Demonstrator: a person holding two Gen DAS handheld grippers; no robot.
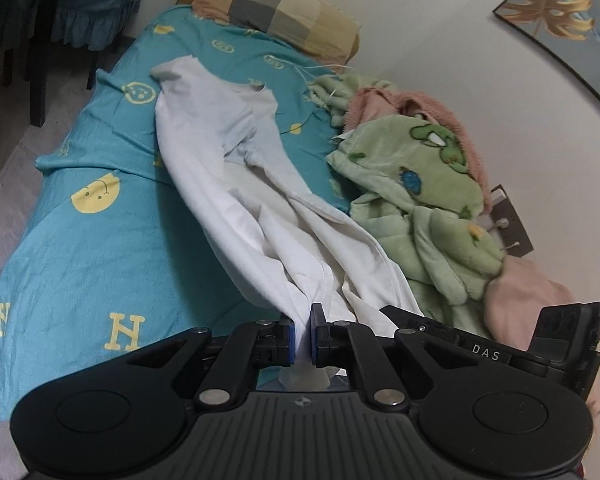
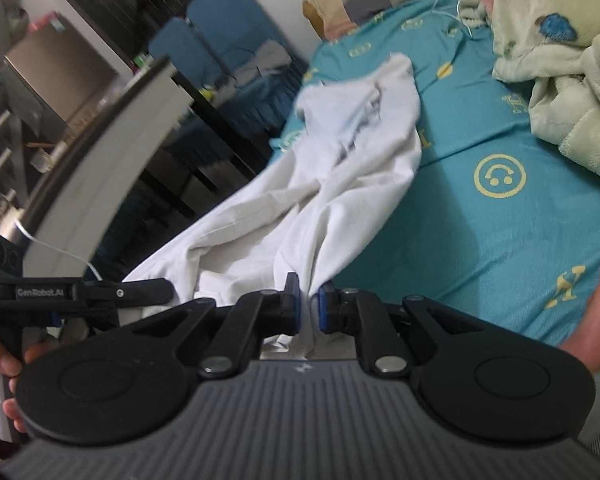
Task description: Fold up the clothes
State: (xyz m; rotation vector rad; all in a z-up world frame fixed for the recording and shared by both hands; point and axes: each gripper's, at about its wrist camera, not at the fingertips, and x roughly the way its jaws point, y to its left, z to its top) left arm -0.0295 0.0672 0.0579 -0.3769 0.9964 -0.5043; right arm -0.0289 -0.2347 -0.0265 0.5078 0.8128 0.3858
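Here, both jaws pinching a white shirt (image 1: 236,184) over a teal smiley-print bedsheet (image 1: 88,248), green fleece blanket (image 1: 420,184) alongside.

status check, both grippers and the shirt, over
Left gripper shut on white shirt. Right gripper shut on it too. Shirt bunched, stretched over the blue bedsheet. Green blanket heaped alongside, touching the shirt.

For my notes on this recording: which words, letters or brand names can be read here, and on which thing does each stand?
"DAS": on the right gripper, seen from the left wrist.
"GenRobot.AI": on the left gripper, seen from the right wrist.
"H": yellow letters printed on the bed sheet.
Nothing readable on the white garment.
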